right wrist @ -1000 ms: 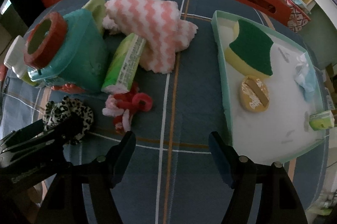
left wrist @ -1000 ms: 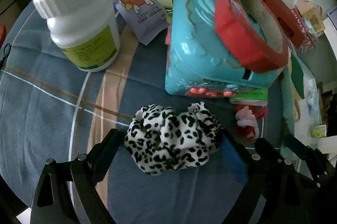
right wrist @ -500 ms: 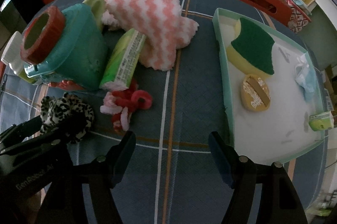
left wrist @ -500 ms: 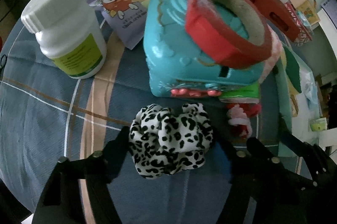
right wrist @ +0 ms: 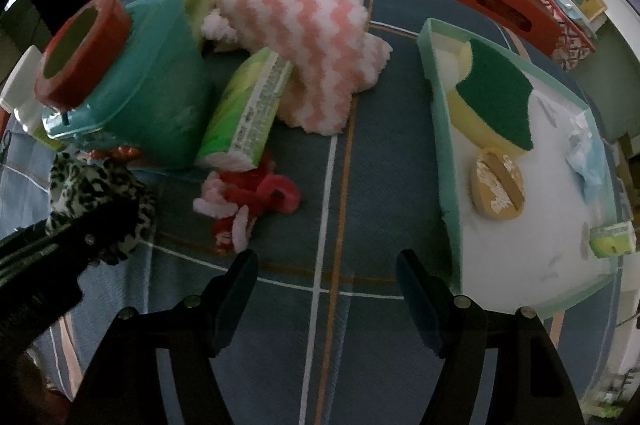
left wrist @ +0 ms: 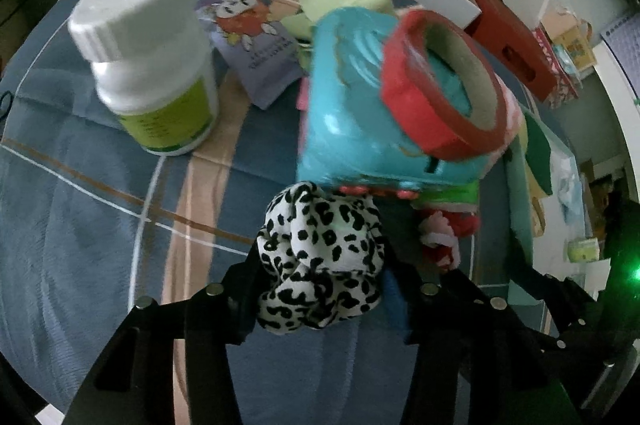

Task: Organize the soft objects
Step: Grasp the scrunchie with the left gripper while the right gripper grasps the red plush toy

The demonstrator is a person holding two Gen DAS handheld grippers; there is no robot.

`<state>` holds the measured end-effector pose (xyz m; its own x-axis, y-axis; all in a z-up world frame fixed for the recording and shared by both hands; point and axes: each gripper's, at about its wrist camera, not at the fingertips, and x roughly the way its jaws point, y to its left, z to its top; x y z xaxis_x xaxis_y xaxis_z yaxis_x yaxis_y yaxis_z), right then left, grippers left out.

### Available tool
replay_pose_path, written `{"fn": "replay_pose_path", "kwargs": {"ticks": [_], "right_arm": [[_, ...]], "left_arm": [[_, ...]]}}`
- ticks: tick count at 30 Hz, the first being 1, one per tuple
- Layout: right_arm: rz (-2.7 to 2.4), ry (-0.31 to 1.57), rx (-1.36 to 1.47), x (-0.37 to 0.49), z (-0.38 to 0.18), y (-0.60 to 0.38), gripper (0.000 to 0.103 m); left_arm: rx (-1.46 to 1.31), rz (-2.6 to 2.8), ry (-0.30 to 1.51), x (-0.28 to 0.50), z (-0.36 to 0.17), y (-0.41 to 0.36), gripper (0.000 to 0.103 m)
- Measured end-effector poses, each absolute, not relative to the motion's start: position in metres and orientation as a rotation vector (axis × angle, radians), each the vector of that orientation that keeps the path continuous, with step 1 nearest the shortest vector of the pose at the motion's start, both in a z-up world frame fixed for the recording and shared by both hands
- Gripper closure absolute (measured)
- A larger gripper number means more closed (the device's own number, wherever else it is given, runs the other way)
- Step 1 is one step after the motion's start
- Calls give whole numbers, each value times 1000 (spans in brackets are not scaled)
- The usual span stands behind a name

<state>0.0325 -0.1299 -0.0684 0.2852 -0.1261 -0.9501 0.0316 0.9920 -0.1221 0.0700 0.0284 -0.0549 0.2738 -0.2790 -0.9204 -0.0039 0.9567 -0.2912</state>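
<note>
Beside the one teal container (right wrist: 160, 93) lie two scrunchies (right wrist: 248, 199), one leopard (left wrist: 320, 257), one pink-white cloth (right wrist: 308, 37), one tape roll (left wrist: 436, 85), one white bottle (left wrist: 152, 53), one tray (right wrist: 440, 129) holding one sponge (right wrist: 496, 93).

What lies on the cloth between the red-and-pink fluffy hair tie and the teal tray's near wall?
Nothing: in the right wrist view, only bare plaid tablecloth separates the red-and-pink fluffy hair tie from the teal tray.

Both views are looking dim and bluish; fisheye bending is darkening the edges; motion blur is softening everything beyond the left fingers (left wrist: 248, 289).
</note>
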Motion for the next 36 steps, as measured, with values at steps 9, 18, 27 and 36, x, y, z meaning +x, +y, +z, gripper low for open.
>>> {"fn": "replay_pose_path", "kwargs": {"ticks": [9, 18, 27, 36], "right_arm": [[-23, 1244, -120, 38, -74, -101, 28], [101, 1213, -68, 39, -68, -80, 28], [127, 1206, -56, 54, -66, -66, 28], [97, 1202, -118, 65, -83, -49, 28]], "left_arm": [[-297, -137, 1261, 61, -47, 44, 50], [-352, -88, 1248, 51, -40, 56, 50], [-364, -87, 1248, 50, -36, 56, 50], [-370, -86, 1255, 52, -43, 63, 50]]}}
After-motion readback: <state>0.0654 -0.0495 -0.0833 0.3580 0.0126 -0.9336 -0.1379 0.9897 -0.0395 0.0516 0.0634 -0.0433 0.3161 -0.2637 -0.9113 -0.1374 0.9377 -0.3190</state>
